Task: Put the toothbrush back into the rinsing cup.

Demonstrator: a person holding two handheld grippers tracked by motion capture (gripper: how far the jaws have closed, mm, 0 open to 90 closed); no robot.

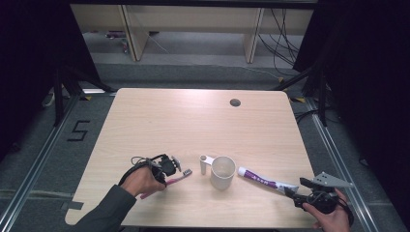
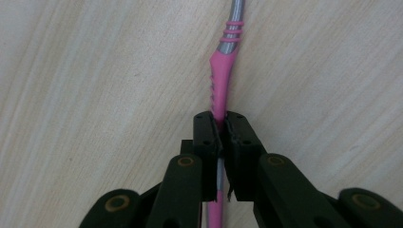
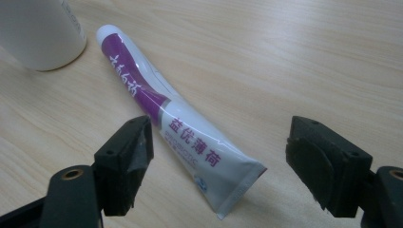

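Note:
A pink toothbrush (image 1: pixel 175 181) lies flat on the wooden table (image 1: pixel 193 121), its grey bristle head toward a white mug (image 1: pixel 222 172). My left gripper (image 1: pixel 169 169) is shut on the toothbrush (image 2: pixel 221 85) at its pink handle, jaws pinched tight on it. Right of the mug (image 3: pixel 43 33) lies a white and purple toothpaste tube (image 1: pixel 266 181). My right gripper (image 1: pixel 296 189) stands open at the tube's flat crimped end. In the right gripper view the toothpaste tube (image 3: pixel 185 137) lies between the two wide jaws, touching neither.
The mug's handle (image 1: pixel 205 163) points left toward the toothbrush head. A round cable hole (image 1: pixel 235 102) sits near the table's far edge. The front table edge runs just below both hands. Dark curtains and metal frame legs flank the table.

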